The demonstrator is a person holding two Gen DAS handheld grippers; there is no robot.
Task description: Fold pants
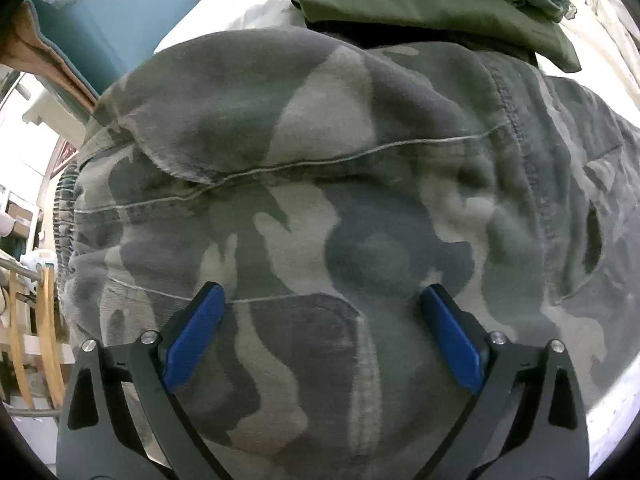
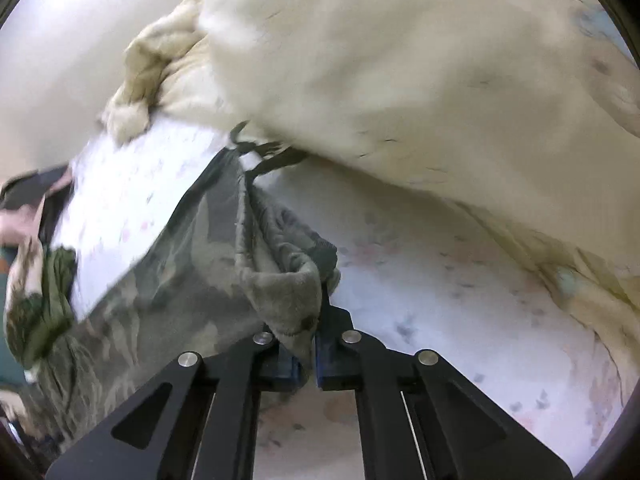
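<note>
Right gripper pinching camouflage pants at fleecy hem, lifted off floral bedsheet, likely to carry fold over. Left gripper spread wide above seat panel, probably to pin it.

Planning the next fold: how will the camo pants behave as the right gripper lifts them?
Probably floppy: the camo pants sag in loose folds from the right gripper. Likely grippy, not slippery, given the fleecy lining there. Probably fairly weighty: the thick fabric bunches under the open left gripper.
</note>
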